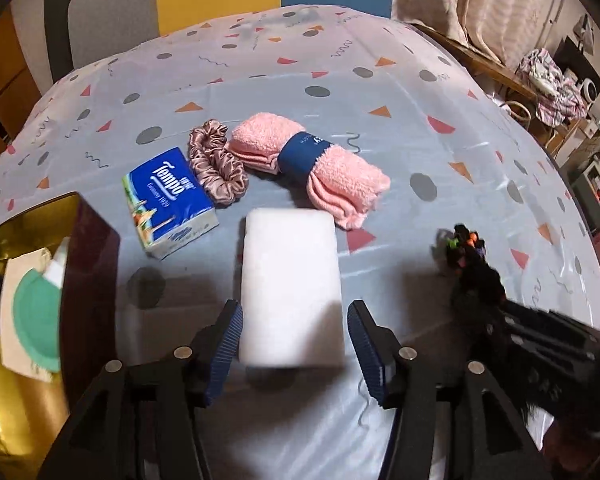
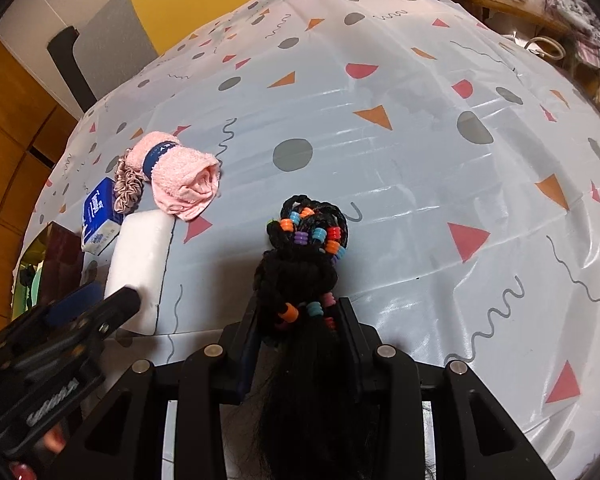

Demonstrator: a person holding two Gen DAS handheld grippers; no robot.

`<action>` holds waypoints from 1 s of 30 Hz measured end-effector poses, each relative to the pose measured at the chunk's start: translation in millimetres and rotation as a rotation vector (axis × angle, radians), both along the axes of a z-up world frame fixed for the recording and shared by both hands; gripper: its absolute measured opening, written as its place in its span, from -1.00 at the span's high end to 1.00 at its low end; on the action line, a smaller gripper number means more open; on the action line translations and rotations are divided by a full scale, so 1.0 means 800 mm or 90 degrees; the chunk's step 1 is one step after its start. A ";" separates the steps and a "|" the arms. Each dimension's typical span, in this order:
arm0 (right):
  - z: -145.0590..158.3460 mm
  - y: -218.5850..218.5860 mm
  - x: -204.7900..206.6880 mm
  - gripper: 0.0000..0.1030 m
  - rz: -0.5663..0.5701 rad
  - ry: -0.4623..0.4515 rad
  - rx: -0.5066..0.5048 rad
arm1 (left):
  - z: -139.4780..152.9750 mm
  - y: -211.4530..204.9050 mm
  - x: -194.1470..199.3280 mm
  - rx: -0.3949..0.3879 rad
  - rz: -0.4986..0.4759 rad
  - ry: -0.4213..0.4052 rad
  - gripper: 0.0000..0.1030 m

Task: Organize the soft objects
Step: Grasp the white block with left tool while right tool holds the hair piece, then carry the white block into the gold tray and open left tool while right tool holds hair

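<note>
A white sponge block [image 1: 290, 284] lies on the patterned tablecloth, its near end between the open fingers of my left gripper [image 1: 294, 340], which do not press it. Behind it lie a rolled pink towel with a blue band [image 1: 312, 164], a pink satin scrunchie [image 1: 216, 160] and a blue Tempo tissue pack [image 1: 168, 200]. My right gripper [image 2: 300, 320] is shut on a black braided hairpiece with coloured beads [image 2: 306, 248], held just above the cloth. The hairpiece also shows in the left wrist view [image 1: 470, 264]; the sponge [image 2: 140, 264] and towel [image 2: 180, 176] show in the right wrist view.
A dark red box with a gold lining [image 1: 84, 280] stands at the left and holds a white and green packet [image 1: 32, 312] and something dark. A wooden shelf with clutter [image 1: 556, 80] stands beyond the table's right edge. The left gripper's body [image 2: 60, 344] is at the right wrist view's lower left.
</note>
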State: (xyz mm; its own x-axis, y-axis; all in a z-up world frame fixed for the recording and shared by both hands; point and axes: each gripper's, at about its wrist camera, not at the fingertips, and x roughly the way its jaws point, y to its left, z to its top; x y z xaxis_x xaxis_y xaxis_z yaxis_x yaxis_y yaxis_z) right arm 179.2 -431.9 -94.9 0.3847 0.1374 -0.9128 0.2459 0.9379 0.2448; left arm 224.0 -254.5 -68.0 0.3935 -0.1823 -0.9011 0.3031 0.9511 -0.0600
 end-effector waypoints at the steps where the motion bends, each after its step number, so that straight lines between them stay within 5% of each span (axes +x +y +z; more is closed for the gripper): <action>1: 0.000 -0.001 0.000 0.30 -0.002 0.000 0.004 | -0.002 0.000 0.002 -0.006 0.000 -0.001 -0.19; 14: -0.002 -0.005 0.000 0.30 -0.012 0.003 0.037 | -0.021 -0.012 0.005 0.019 -0.013 -0.005 -0.19; 30: -0.003 -0.002 0.000 0.29 -0.005 0.005 0.033 | 0.013 0.002 -0.060 -0.001 -0.044 -0.056 -0.12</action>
